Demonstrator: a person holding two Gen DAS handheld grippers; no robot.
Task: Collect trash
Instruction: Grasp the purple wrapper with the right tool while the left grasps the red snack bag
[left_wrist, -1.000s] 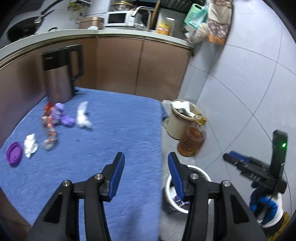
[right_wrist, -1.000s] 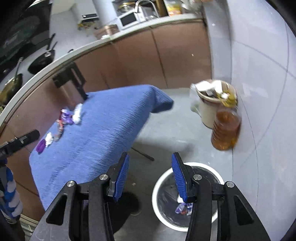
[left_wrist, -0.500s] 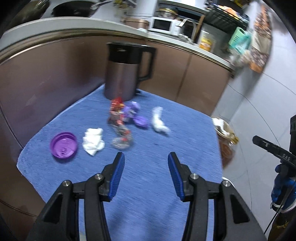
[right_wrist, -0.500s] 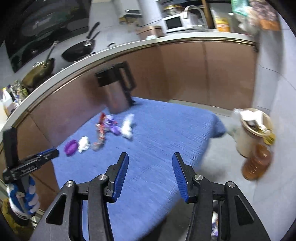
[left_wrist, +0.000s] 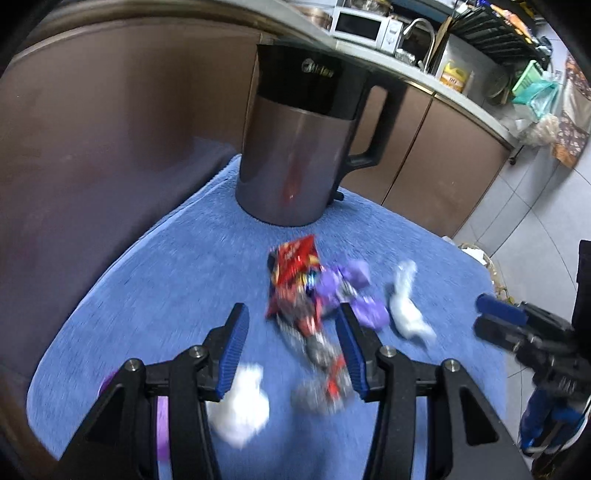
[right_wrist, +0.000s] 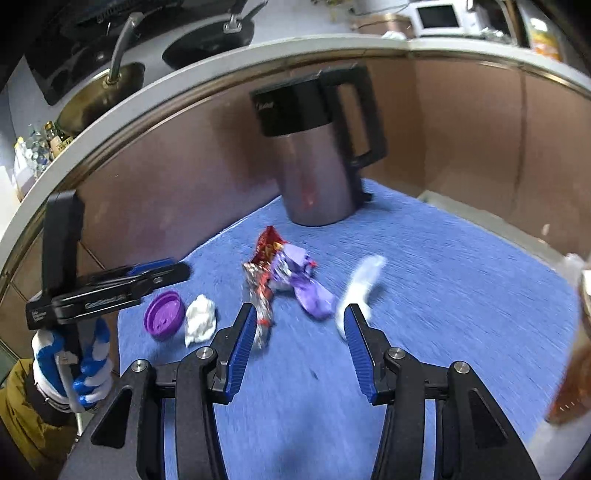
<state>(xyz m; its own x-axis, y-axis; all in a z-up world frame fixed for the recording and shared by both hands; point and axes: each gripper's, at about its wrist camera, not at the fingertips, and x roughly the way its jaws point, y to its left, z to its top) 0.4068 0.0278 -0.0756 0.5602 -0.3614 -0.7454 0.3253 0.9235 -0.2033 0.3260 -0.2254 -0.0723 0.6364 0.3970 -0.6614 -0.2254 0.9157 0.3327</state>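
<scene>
Left wrist view — red wrapper nearer; left tool spread

my left wrist view sits low and close over the blue cloth, facing the kettle. my right wrist view looks from higher and farther back, toward the same kettle, cloth and cabinets.

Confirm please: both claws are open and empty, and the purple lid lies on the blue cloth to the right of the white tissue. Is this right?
Not quite. In the right wrist view, the purple lid lies left of the white tissue, not right. Both claws, left and right, are open and empty, and the lid is on the blue cloth.
</scene>
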